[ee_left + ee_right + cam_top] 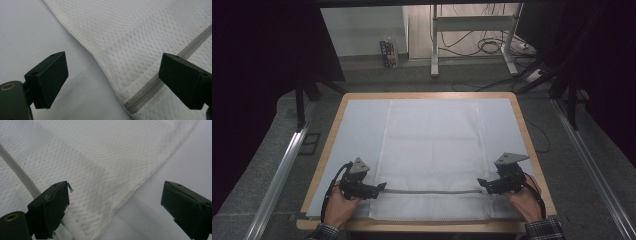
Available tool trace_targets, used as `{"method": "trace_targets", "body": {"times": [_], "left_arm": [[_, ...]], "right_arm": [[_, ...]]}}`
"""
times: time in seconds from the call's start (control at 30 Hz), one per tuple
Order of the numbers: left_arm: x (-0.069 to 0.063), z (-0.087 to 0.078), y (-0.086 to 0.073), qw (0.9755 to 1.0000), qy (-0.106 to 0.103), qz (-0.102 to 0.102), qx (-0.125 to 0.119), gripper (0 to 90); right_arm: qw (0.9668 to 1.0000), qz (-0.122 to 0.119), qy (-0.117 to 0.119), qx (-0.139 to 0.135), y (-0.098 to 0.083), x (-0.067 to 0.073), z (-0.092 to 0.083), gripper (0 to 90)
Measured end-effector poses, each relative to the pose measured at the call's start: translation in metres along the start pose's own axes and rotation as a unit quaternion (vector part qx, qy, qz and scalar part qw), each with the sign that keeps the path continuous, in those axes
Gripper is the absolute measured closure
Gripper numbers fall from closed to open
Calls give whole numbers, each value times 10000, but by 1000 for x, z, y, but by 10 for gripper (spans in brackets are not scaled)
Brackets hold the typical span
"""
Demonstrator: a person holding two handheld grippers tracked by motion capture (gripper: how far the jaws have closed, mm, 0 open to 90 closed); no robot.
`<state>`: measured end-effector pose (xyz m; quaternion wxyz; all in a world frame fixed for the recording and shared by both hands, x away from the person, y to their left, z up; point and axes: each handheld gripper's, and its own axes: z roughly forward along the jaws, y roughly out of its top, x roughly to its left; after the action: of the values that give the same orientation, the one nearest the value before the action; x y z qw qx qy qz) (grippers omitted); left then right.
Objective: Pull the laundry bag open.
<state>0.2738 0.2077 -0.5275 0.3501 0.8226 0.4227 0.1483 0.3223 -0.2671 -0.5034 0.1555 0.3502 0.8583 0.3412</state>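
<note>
1. My left gripper [113, 82] stands wide open, with nothing pinched; the left edge of the mesh bag [140, 40] and the end of its zipper [147, 91] lie flat between the jaws, untouched.
2. My right gripper [115, 207] is just as wide, also empty; the bag's right edge [140, 185] runs between its jaws on the sheet.
3. From above, both grippers [382, 187] [482, 182] sit low at the two ends of the zipper line [432, 191], near my side of the table [527, 130].
4. The bag [434, 145] lies spread flat down the middle of the pale sheet [357, 130], reaching almost to the far edge.
5. I judge it light, limp and thin: it will sag and fold rather than hold shape, and the open weave could snag on a jaw corner.
6. The best hold looks like the stitched side seams beside the zipper ends, where the layers are doubled; both sides should be pinched together so it lifts evenly.
</note>
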Motion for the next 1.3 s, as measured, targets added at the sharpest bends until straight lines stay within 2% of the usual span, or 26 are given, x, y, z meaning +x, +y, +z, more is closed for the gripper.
{"method": "trace_targets", "body": {"times": [0.1, 0.27, 0.6, 0.77, 0.93, 1.0, 1.03, 1.07, 1.17, 1.3], "left_arm": [[-1, 0, 0, 10000, 43, 45, 12, 91], [-3, 1, 1, 9998, 83, 157, 82, 91], [-4, 4, 1, 9997, 113, 172, 153, 90], [-4, 5, 1, 9995, 113, 208, 210, 90], [-5, 7, 1, 9993, 121, 247, 247, 91], [-6, 7, 1, 9993, 114, 263, 253, 91], [-6, 7, 1, 9992, 124, 274, 255, 91], [-6, 7, 1, 9992, 121, 275, 252, 91], [-6, 7, 1, 9991, 128, 291, 270, 91], [-8, 8, 1, 9989, 141, 356, 267, 92]], "right_arm": [[9999, -33, 85, 53, -1, 3, 0, 51], [9999, -8, 117, -18, -6, 8, -7, 46], [9997, 107, 194, -51, -17, 17, -18, 25], [9993, -22, 205, 318, -25, 23, -17, 48], [9986, -135, 296, 427, -27, 26, -11, 61], [9971, -287, 215, 672, -29, 28, -7, 66], [9967, -415, 203, 665, -30, 29, -6, 86], [9965, -414, 232, 690, -30, 28, -7, 92], [9963, -350, 185, 766, -30, 31, -8, 128], [9966, -241, 146, 773, -30, 35, -11, 243]]}}
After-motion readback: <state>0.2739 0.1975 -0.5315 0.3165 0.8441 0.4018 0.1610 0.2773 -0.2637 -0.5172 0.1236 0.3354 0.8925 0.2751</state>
